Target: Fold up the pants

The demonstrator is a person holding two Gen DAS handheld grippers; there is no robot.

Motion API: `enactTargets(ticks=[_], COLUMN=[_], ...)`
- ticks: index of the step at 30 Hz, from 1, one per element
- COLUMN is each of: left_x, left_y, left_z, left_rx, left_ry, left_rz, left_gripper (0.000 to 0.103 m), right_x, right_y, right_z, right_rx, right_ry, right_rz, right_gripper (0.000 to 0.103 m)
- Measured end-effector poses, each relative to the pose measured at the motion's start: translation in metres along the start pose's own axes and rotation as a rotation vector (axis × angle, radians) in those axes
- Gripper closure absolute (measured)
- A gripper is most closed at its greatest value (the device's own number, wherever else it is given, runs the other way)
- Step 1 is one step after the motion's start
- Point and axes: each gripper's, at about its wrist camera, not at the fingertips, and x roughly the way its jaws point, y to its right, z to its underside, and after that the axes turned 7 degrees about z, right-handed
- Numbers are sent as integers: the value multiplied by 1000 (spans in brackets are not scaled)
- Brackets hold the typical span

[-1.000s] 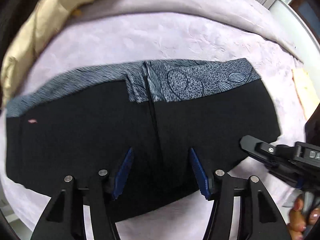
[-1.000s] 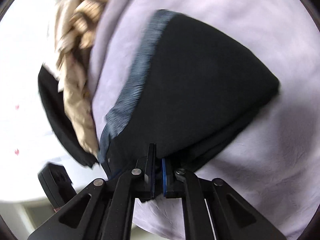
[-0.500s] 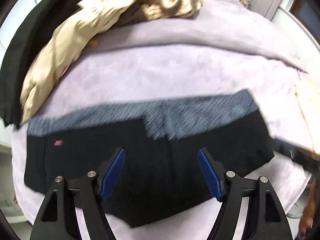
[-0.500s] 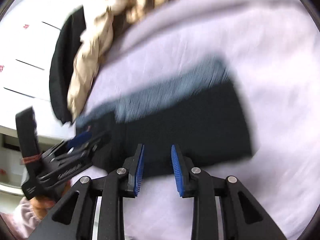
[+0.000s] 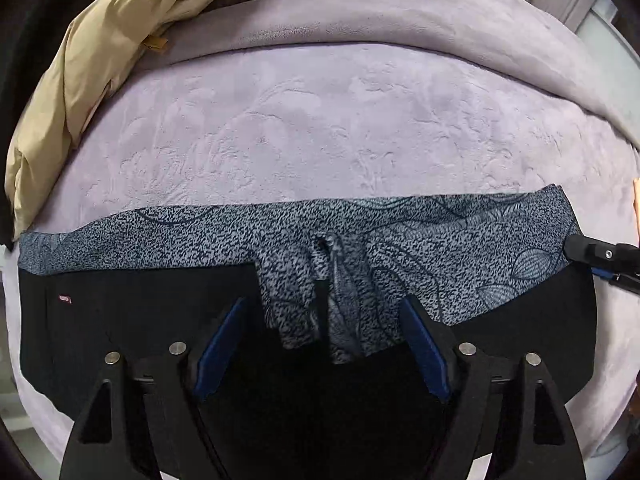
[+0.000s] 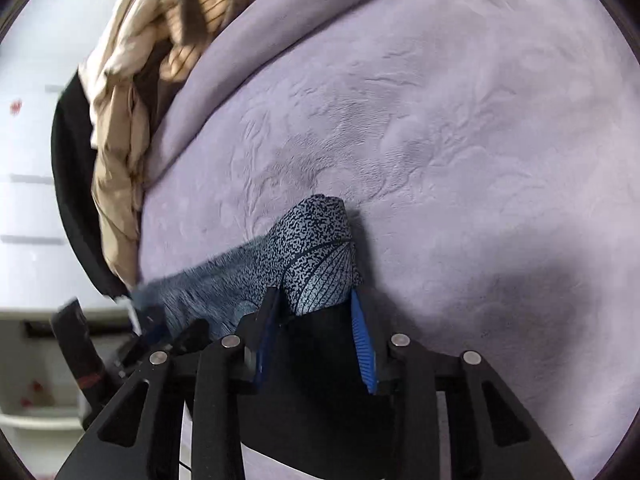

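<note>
Both jaws spread: my left hand-held gripper [image 5: 320,344] straddles the pants [image 5: 120,320]; right hand-held gripper [image 6: 316,336] seemingly brackets (unpinched) their corner for folding.

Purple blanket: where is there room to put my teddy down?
The widest bare patch of the purple blanket lies between the pants' patterned waistband and the blanket's raised fold behind it. Another bare stretch lies right of the waistband corner at the right tongs. It is crowded far left, where the beige jacket is heaped.

Can't see the lower part of the pants [image 5: 140,320], hidden behind the left gripper [image 5: 320,344]. Beige jacket [image 5: 80,92] cut off up top.
</note>
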Motion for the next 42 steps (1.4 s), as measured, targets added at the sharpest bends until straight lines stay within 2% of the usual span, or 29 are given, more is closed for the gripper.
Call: enactTargets(ticks=[1, 2, 3, 7, 14, 21, 22, 23, 28, 36, 39, 42], left_x=[0, 0, -1, -10, -29, -55, -61, -64, -78, -95, -104, -113], left_y=[3, 4, 5, -3, -15, -33, -34, -36, -45, -64, -73, -84], left_z=[1, 3, 4, 13, 41, 70, 74, 78, 93, 126, 138, 149], left_rx=[18, 28, 28, -1, -4, -9, -9, -7, -18, -22, -11, -25], left_ry=[1, 3, 1, -21, -21, -3, 1, 0, -9, -70, -67, -62], left_rz=[-13, -25, -28, -34, -37, -22, -26, -29, -11, 8, 1, 4], left_gripper=[23, 23, 23, 14, 14, 13, 10, 0, 0, 0, 0, 0], right_x=[3, 8, 11, -1, -24, -31, -31, -32, -36, -37, -39, -37], right_y=[0, -1, -2, -11, -43, -74, -79, -83, -105, -143, -150, -157], right_z=[1, 0, 1, 15, 69, 104, 108, 112, 133, 165, 178, 188], right_rx=[-17, -25, -21, -25, -138, -156, -152, -147, -163, -236, -221, -193], right_ry=[-1, -5, 1, 11, 34, 11, 7, 6, 24, 34, 44, 44], right_rz=[47, 99, 144, 166, 311, 334, 327, 319, 326, 372, 363, 366], right_gripper=[61, 47, 43, 40, 37, 29, 29, 27, 17, 16, 0, 0])
